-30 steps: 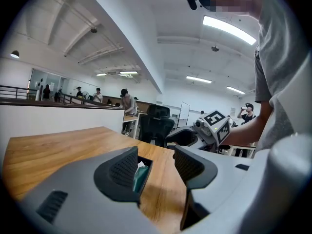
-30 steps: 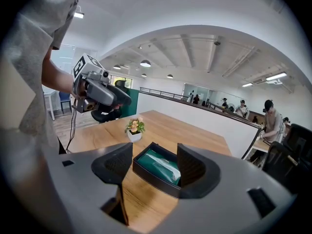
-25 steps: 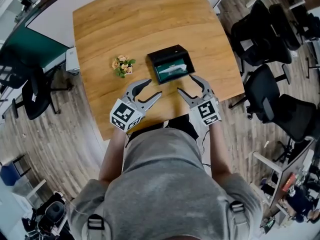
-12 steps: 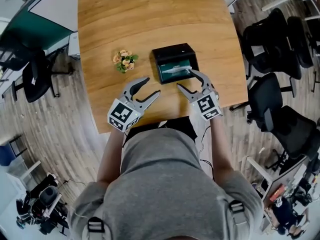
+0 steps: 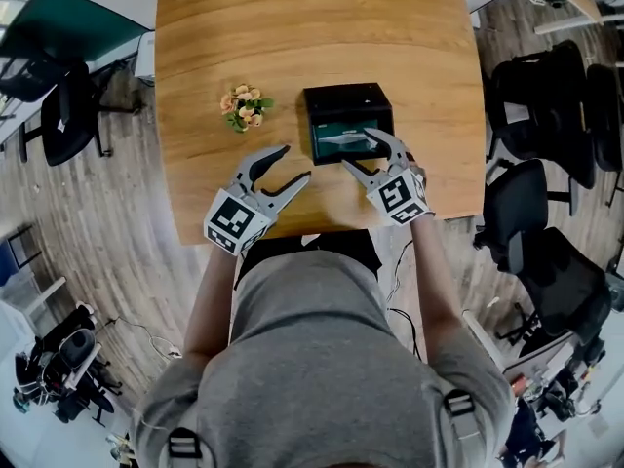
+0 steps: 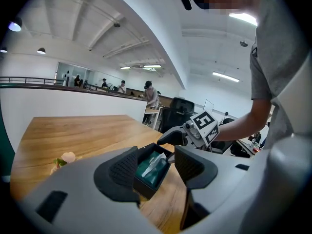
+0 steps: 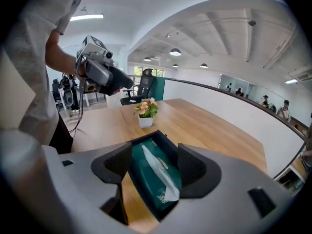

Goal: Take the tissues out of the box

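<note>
A black box (image 5: 348, 102) stands on the wooden table (image 5: 292, 27) with a green tissue pack (image 7: 152, 165) inside and a white tissue (image 5: 343, 138) poking out of its slot. My right gripper (image 5: 363, 151) is open at the box's near right corner, its jaws on either side of the pack's near end, not touching the tissue (image 7: 165, 177). To the left of the box, near the table's front edge, my left gripper (image 5: 293, 164) is open and holds nothing. In the left gripper view the box (image 6: 146, 175) shows between the jaws, farther off.
A small pot of flowers (image 5: 244, 106) sits left of the box, about a hand's width away. Black office chairs (image 5: 531, 100) stand off the table's right side and another chair (image 5: 66, 115) off the left. The table's front edge runs just under both grippers.
My right gripper has moved forward to the box, its jaws now at the pack's near end. The left gripper has stayed in about the same spot.
</note>
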Demonstrator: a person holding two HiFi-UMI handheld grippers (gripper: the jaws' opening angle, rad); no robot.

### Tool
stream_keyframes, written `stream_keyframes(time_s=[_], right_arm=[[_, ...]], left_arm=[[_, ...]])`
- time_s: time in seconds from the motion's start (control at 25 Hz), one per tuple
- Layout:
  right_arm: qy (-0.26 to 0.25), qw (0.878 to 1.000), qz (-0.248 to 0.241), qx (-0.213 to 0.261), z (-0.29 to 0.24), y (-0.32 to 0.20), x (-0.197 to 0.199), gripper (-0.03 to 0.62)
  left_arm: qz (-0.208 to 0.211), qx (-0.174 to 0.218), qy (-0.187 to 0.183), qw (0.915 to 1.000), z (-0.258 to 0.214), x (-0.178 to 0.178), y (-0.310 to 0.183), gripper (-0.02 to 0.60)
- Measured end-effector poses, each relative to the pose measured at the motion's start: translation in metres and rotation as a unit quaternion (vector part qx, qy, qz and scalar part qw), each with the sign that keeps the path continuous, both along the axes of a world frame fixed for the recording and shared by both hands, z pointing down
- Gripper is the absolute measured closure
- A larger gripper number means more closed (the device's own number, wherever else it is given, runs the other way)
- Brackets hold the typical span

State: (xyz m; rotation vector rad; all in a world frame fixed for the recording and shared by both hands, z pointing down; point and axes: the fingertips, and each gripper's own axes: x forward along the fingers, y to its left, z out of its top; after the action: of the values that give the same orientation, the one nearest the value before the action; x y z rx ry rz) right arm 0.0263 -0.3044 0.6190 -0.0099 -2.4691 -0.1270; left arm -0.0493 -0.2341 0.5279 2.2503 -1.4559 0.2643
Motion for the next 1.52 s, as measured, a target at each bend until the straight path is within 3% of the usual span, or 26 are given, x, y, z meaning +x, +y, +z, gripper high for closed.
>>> stream_keyframes(time_s=[0.6, 0.92, 1.2, 1.52], right_arm=[[0.08, 0.987, -0.137, 0.021, 0.054, -0.001, -0.018, 0.261], [0.124, 0.972, -0.201, 0.006, 0.074, 0.002, -0.026, 0.249], [0.141, 0.965, -0.221, -0.019, 0.089, 0.006, -0.028, 0.286], [0.148, 0.959, -0.242, -0.003, 0.096, 0.009, -0.027, 0.331]], left_arm=[[-0.055, -0.023, 0.018, 0.9981, 0.022, -0.017, -0.008, 0.337], [-0.074, -0.024, 0.016, 0.9969, 0.033, -0.02, -0.01, 0.337], [-0.088, -0.025, 0.02, 0.9956, 0.035, -0.023, -0.008, 0.337], [-0.088, -0.026, 0.017, 0.9956, 0.035, -0.022, -0.007, 0.337]])
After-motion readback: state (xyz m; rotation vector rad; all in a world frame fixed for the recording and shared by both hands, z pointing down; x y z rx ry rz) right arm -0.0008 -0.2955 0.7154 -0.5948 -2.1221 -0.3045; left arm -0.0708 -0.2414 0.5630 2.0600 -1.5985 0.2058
